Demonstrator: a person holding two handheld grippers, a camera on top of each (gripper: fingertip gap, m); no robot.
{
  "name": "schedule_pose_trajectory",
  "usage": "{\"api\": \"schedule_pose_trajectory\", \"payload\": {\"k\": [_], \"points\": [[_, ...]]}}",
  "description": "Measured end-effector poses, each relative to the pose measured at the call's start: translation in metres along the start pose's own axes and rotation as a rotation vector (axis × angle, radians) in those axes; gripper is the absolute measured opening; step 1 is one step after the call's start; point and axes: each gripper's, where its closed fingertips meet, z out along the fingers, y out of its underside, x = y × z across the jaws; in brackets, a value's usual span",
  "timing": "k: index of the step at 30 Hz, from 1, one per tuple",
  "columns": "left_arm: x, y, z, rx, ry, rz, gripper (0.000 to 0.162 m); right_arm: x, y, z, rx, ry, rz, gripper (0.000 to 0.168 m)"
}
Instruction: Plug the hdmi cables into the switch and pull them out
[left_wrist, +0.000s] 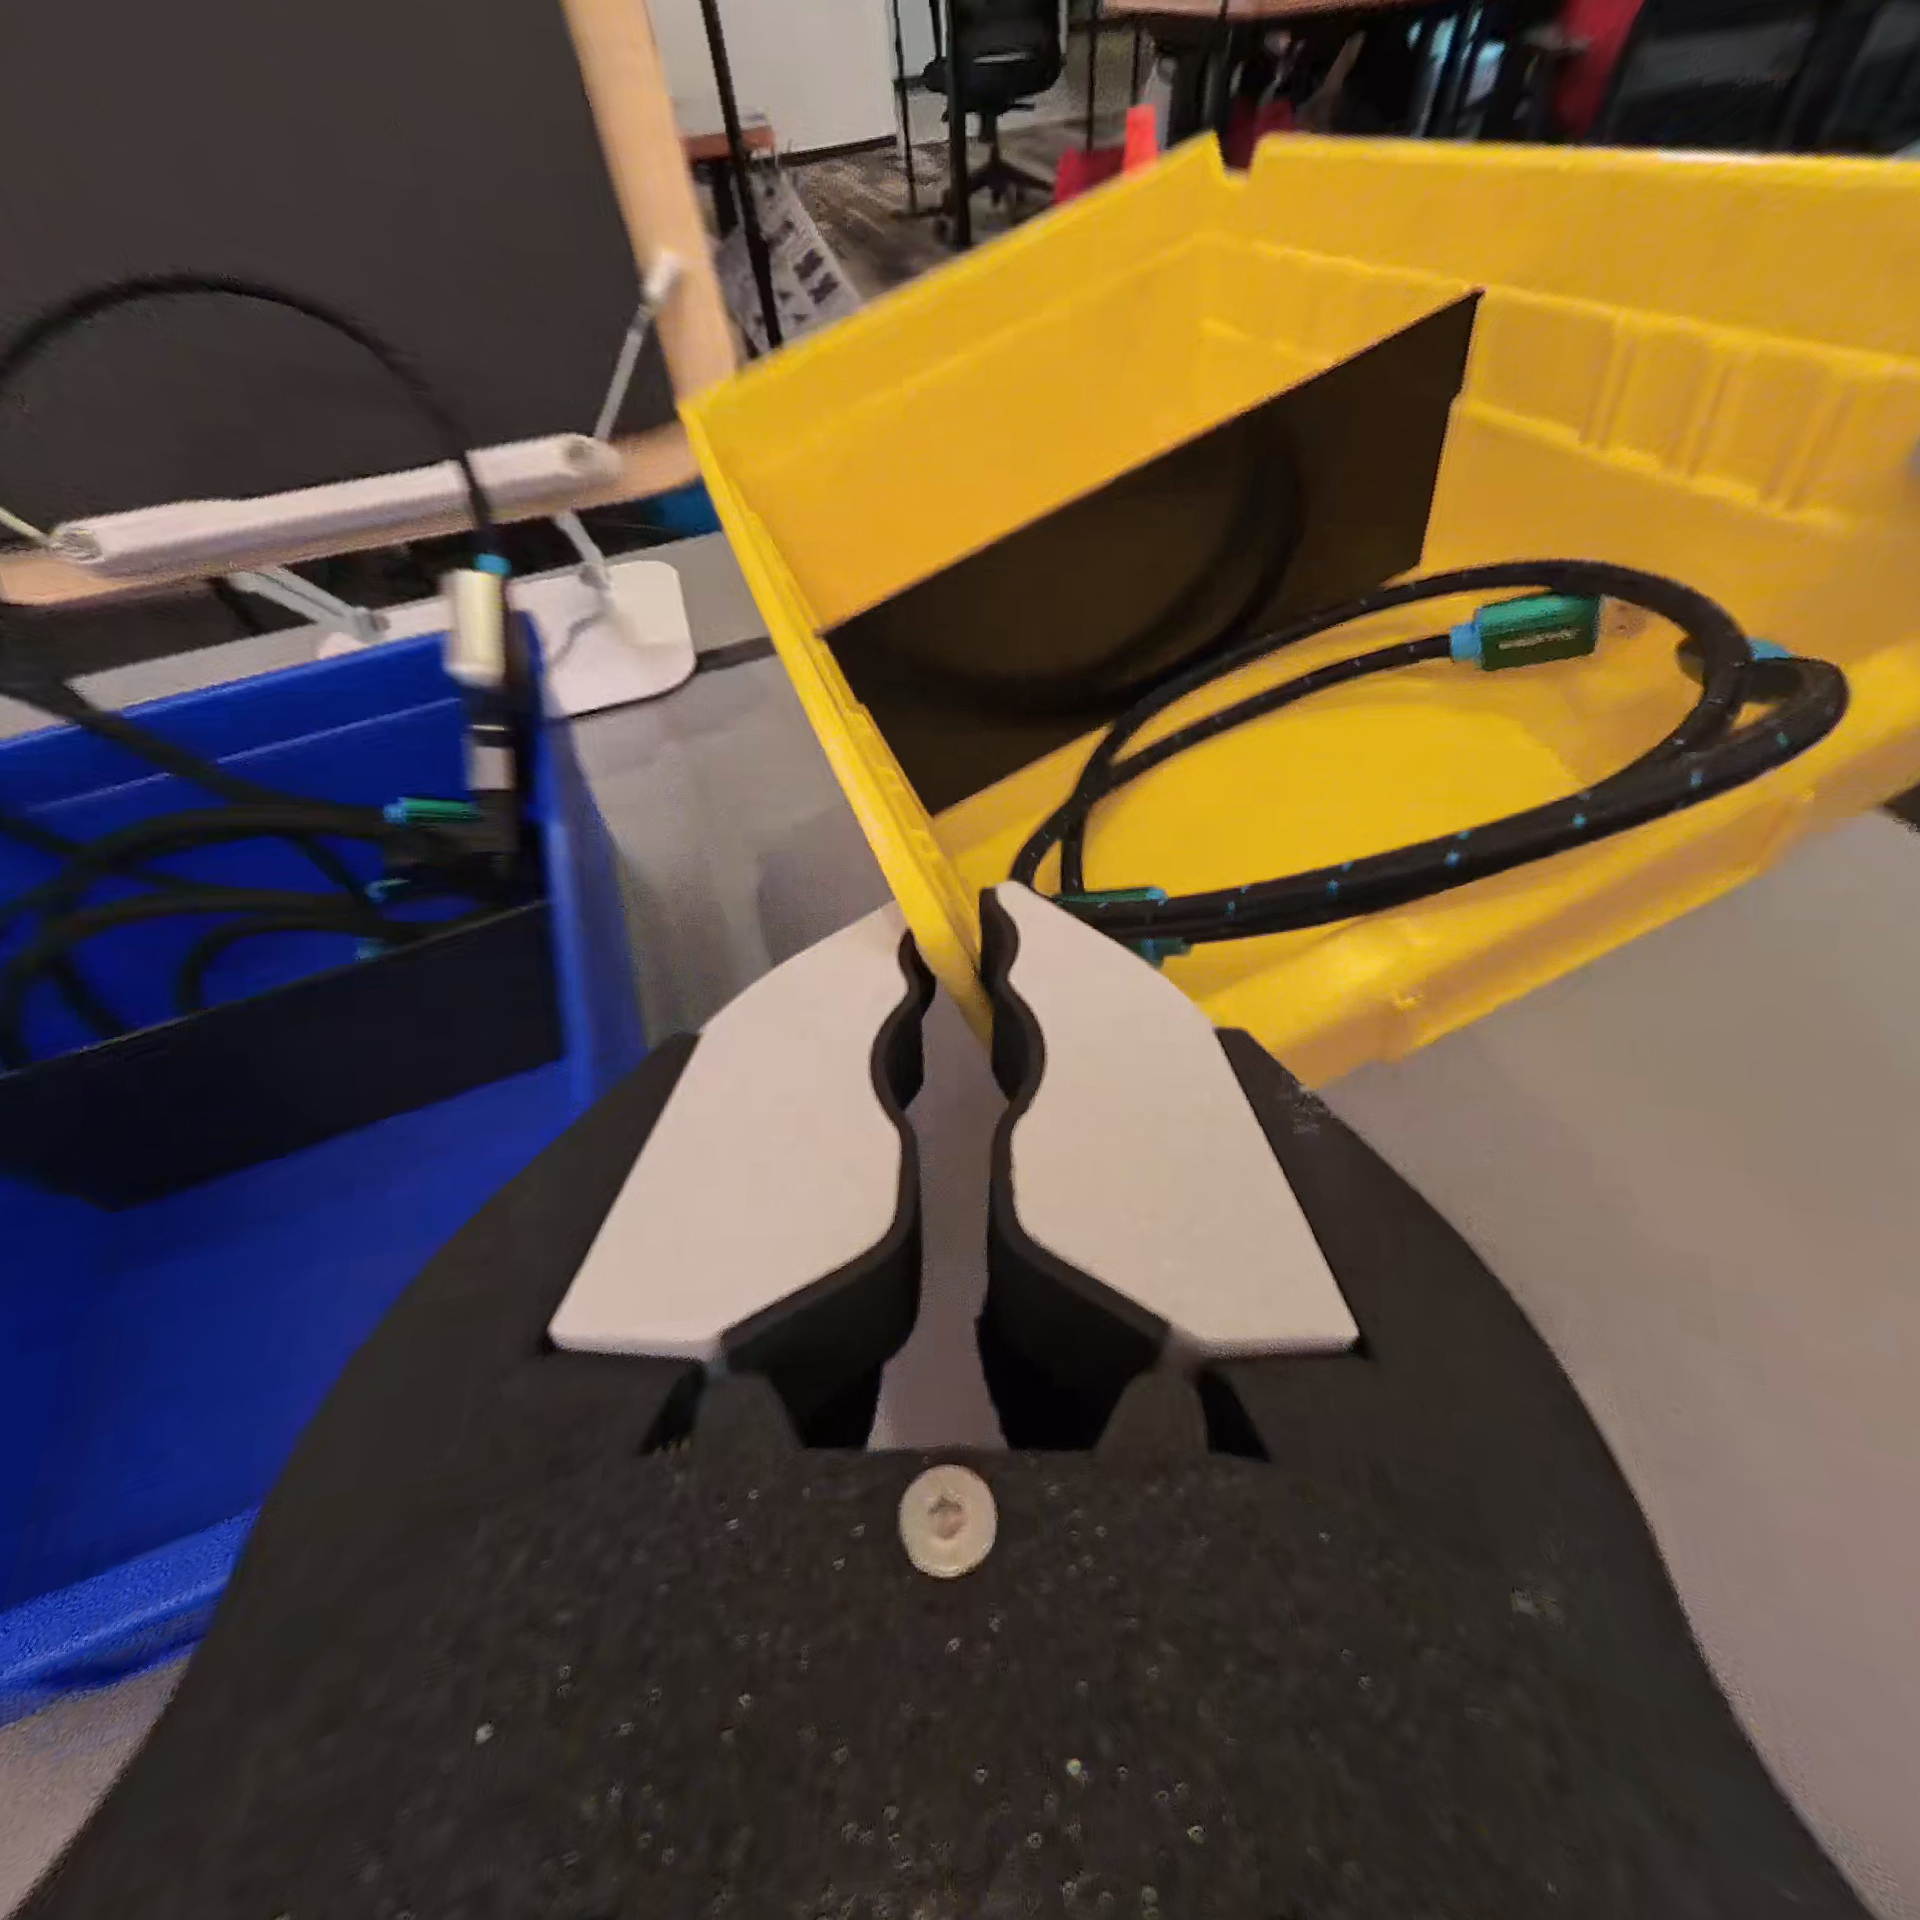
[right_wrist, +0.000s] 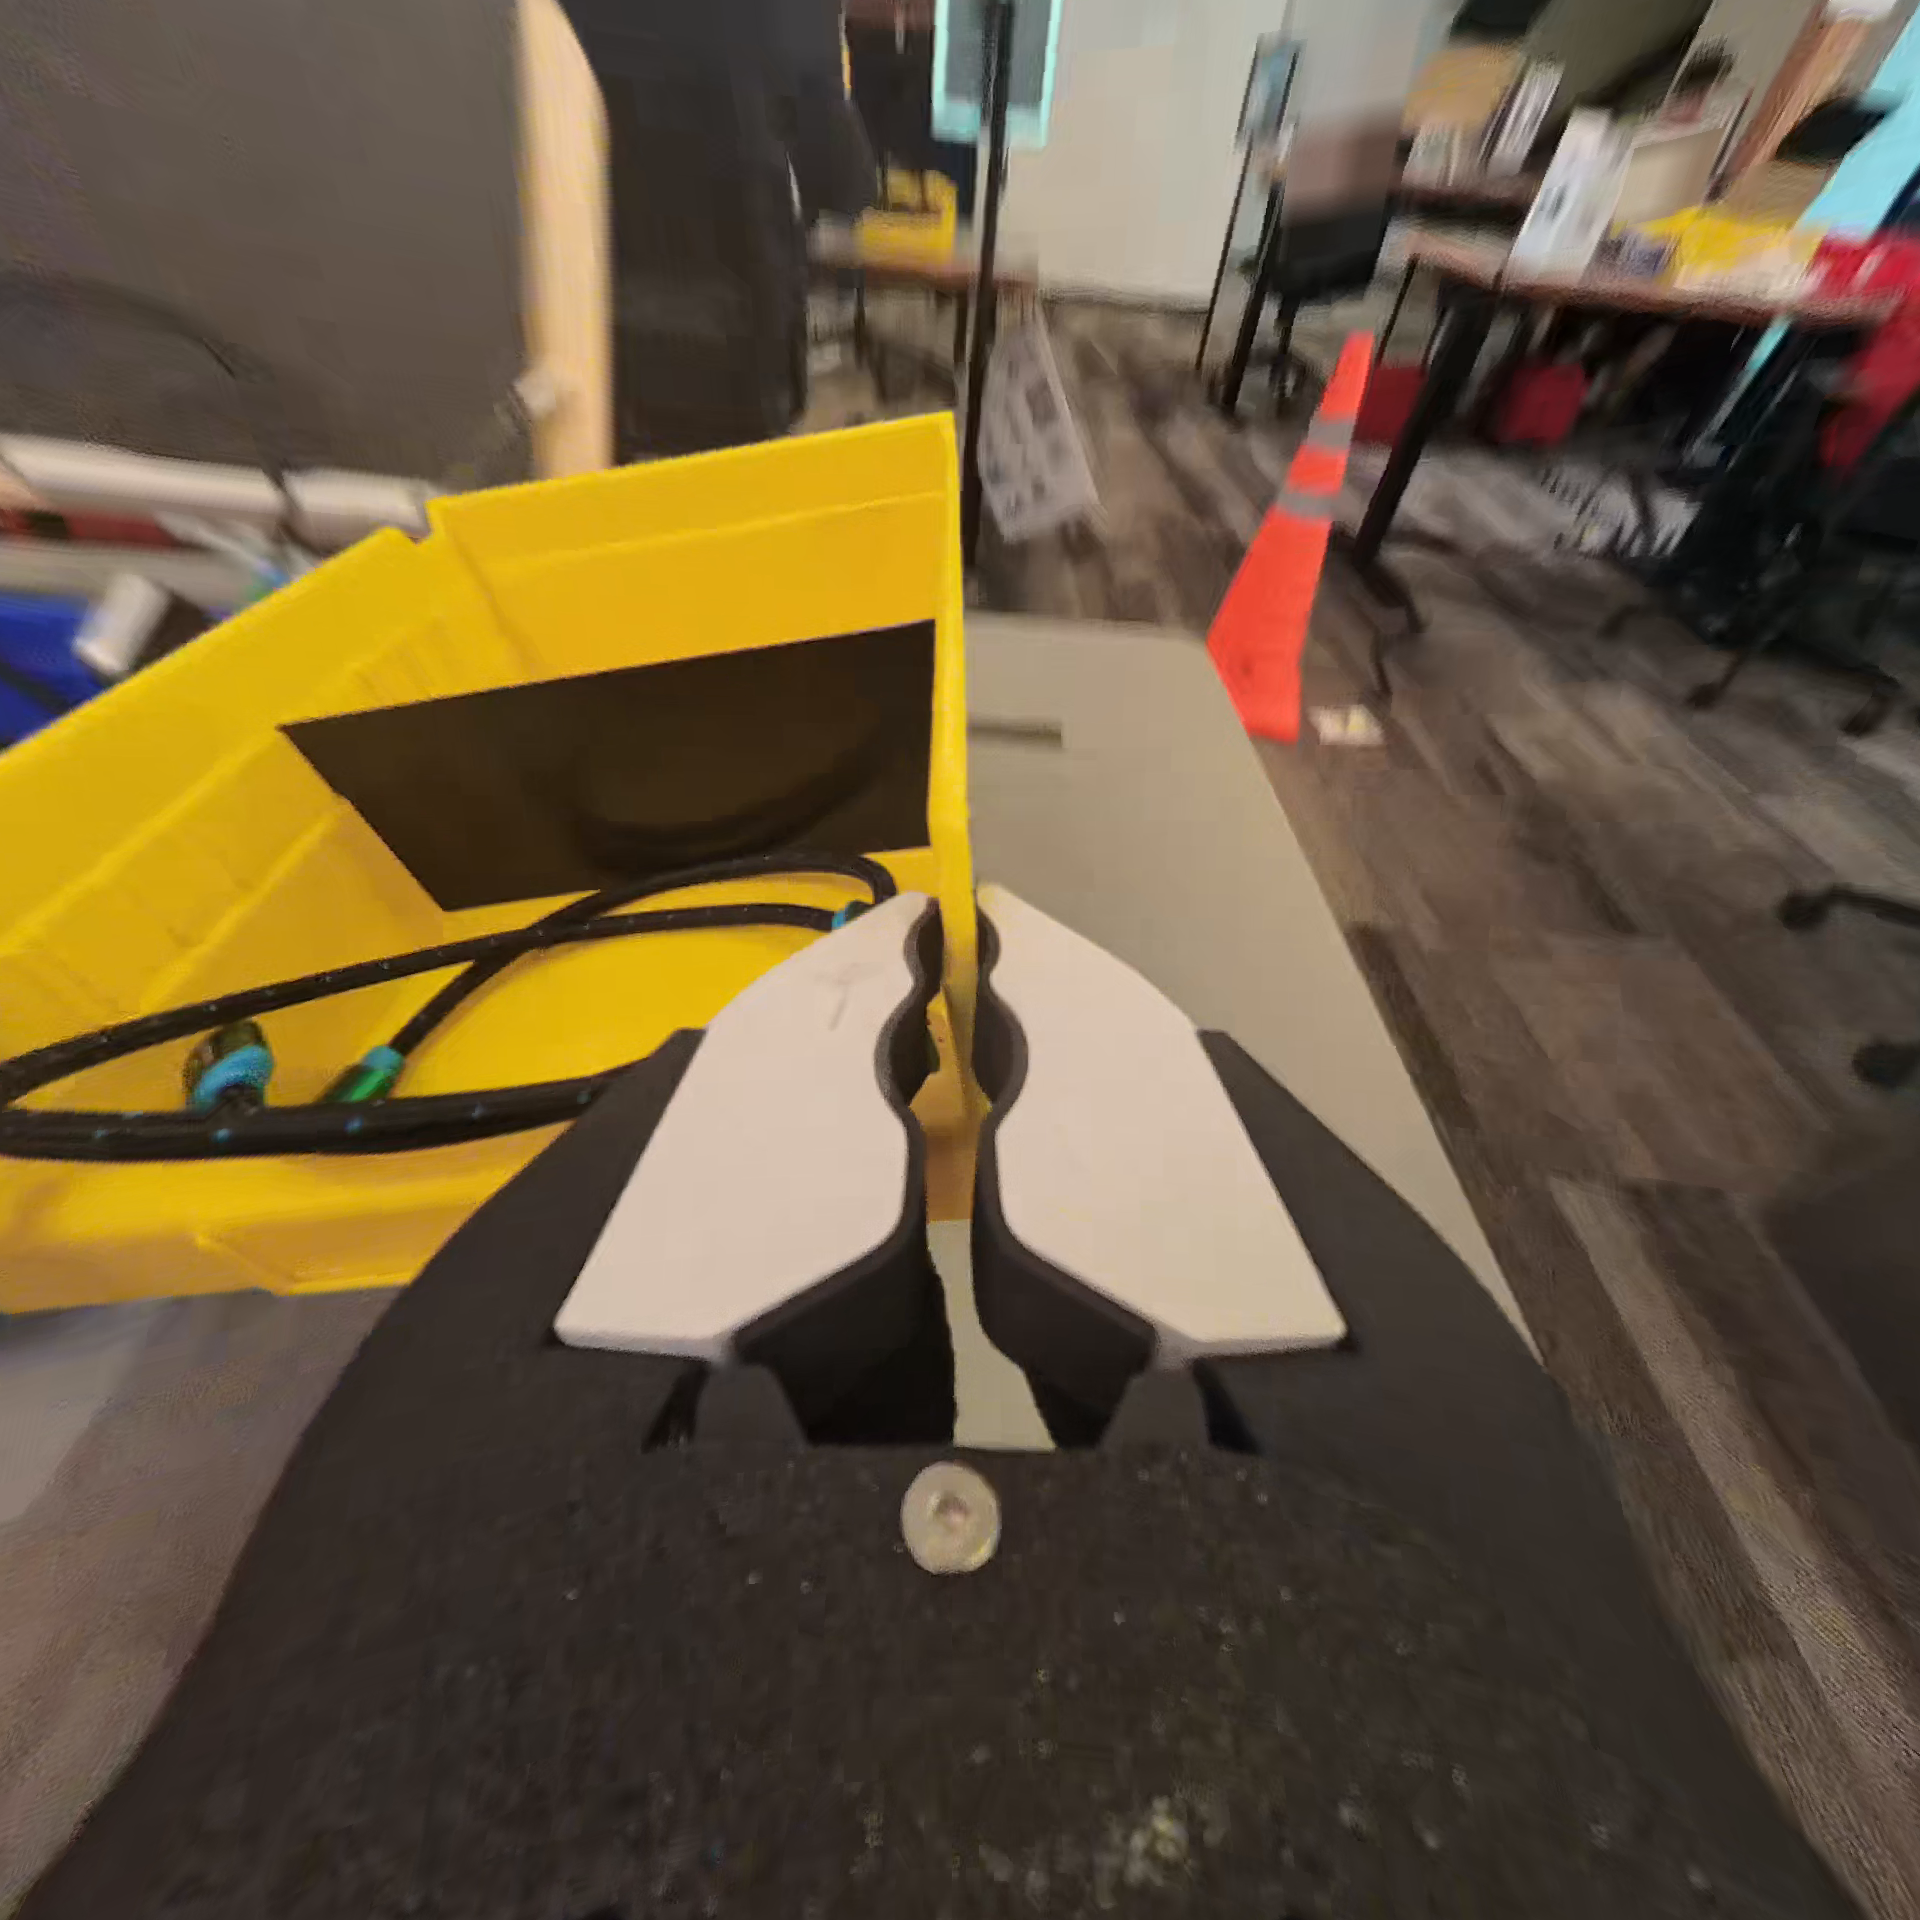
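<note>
A yellow bin (left_wrist: 1351, 260) holds a coiled black braided HDMI cable (left_wrist: 1455, 831) with green plugs (left_wrist: 1532, 634). My left gripper (left_wrist: 951, 925) is shut on the bin's left wall at its near corner. My right gripper (right_wrist: 956, 914) is shut on the bin's right wall (right_wrist: 940, 623); the cable (right_wrist: 312, 1127) lies just left of it. The bin looks tilted. A blue bin (left_wrist: 260, 1351) at the left holds more black cables and a dark box (left_wrist: 457, 842) with green plugs at it, blurred. A silver plug (left_wrist: 478, 623) hangs above it.
Black divider panels stand in the yellow bin (left_wrist: 1143, 551) and the blue bin (left_wrist: 260, 1081). A white stand (left_wrist: 623, 644) and a wooden frame (left_wrist: 644, 187) are behind. The grey table (right_wrist: 1143, 831) ends right of my right gripper; an orange cone (right_wrist: 1288, 561) stands on the floor. The gap from one gripper's tips to the other's is roughly 20 cm.
</note>
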Motion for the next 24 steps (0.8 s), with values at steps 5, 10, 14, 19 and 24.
{"api": "schedule_pose_trajectory", "payload": {"k": [5,10,14,19,24], "points": [[0.049,0.028,0.029,-0.010,-0.045,0.104,0.007,0.053,0.091,0.022,-0.177,-0.025,0.073,0.003],[0.061,0.056,0.046,-0.089,0.067,0.010,0.012,0.057,0.128,0.033,-0.337,-0.032,0.135,0.003],[0.066,0.053,0.041,-0.086,0.148,0.057,0.028,0.055,0.126,0.039,-0.350,-0.033,0.130,0.003],[0.051,0.028,-0.005,0.024,0.230,0.086,0.040,0.087,0.100,0.020,-0.391,0.169,-0.083,0.054],[-0.040,0.011,-0.052,0.094,0.131,0.090,0.047,0.019,0.024,0.001,-0.266,0.133,-0.232,0.052]]}}
